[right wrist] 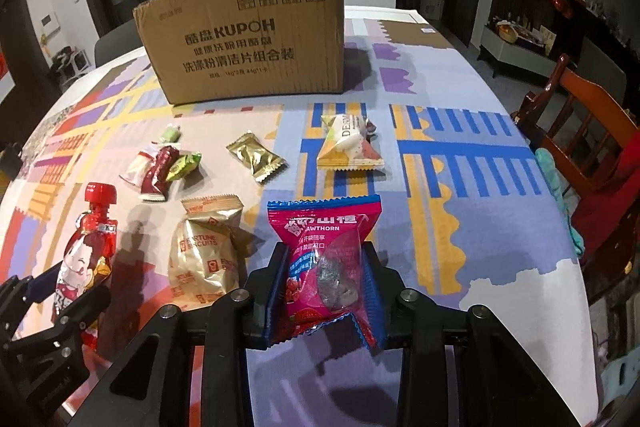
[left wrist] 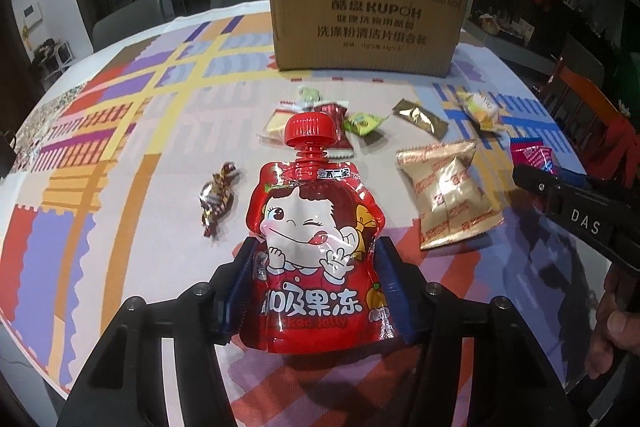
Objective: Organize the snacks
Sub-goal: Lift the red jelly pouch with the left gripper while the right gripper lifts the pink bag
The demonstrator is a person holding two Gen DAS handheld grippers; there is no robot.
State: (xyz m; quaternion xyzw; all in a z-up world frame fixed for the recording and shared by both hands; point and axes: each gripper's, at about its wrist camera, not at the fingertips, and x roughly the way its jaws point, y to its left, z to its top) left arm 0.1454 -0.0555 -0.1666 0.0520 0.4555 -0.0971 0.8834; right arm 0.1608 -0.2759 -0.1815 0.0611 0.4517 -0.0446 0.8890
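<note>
Blue ribbed pads of our left tool (left wrist: 316, 267) squeeze the lower sides of a glossy red jelly pouch (left wrist: 316, 243), which fills the centre of the left view; its ribbed screw cap (left wrist: 309, 129) hides part of the small wrappers behind it. Our right tool (right wrist: 326, 287) clamps a crinkly pink hawthorn packet (right wrist: 326, 259) at lower centre of the right view, the packet's bottom edge folded between the pads. Left of it lies a gold biscuit bag (right wrist: 206, 259); further up, a gold foil sachet (right wrist: 256, 157) and a pale wrapped cake (right wrist: 348, 145). At upper centre stands a corrugated cardboard box (right wrist: 248, 43) on the patterned surface (right wrist: 460, 227); we cannot see its inside.
</note>
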